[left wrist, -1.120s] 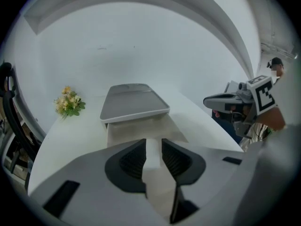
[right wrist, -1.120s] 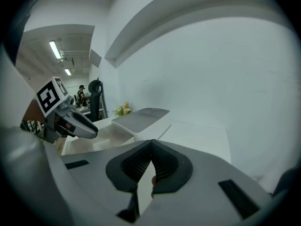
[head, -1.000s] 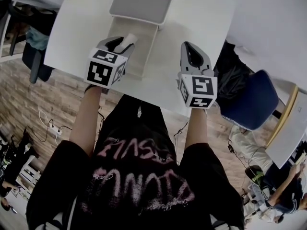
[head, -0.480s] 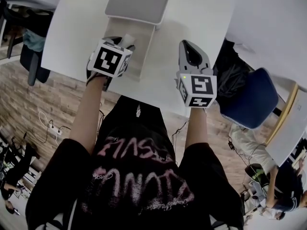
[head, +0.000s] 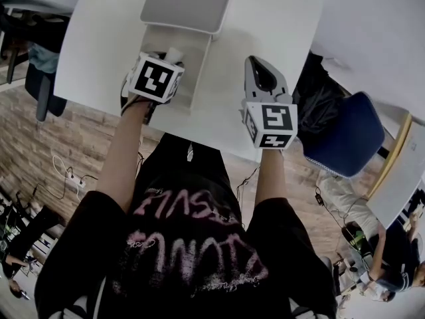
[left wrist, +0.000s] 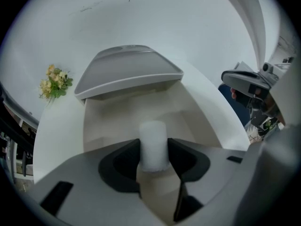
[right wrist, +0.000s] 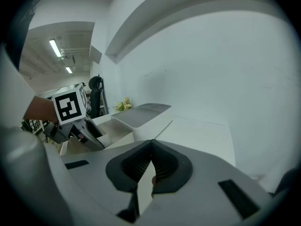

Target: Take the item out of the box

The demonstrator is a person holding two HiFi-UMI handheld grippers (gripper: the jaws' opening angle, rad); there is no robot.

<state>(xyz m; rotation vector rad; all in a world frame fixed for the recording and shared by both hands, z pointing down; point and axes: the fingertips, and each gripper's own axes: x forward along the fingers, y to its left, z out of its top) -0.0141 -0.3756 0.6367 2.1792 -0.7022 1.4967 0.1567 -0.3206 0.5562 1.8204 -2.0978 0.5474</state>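
Left gripper view: the left gripper (left wrist: 154,160) has tipped down into the open box (left wrist: 99,126), its jaws just closing on the upright white cylinder (left wrist: 153,140), apparently gripping it. Lifting looks next. The right gripper (right wrist: 150,168) waits pressed together, empty.

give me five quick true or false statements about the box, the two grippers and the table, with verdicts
1. The box has its lid swung open. True.
2. The left gripper has nothing between its jaws. False: a white cylinder stands between them inside the box. The jaws have just been closing and their pads sit against its sides.
3. The right gripper has its jaws spread wide. False: they are together, with nothing between them.
4. Yellow flowers sit near the far edge of the table. True.
5. The right gripper is inside the box. False: it hangs over bare table beside the box.
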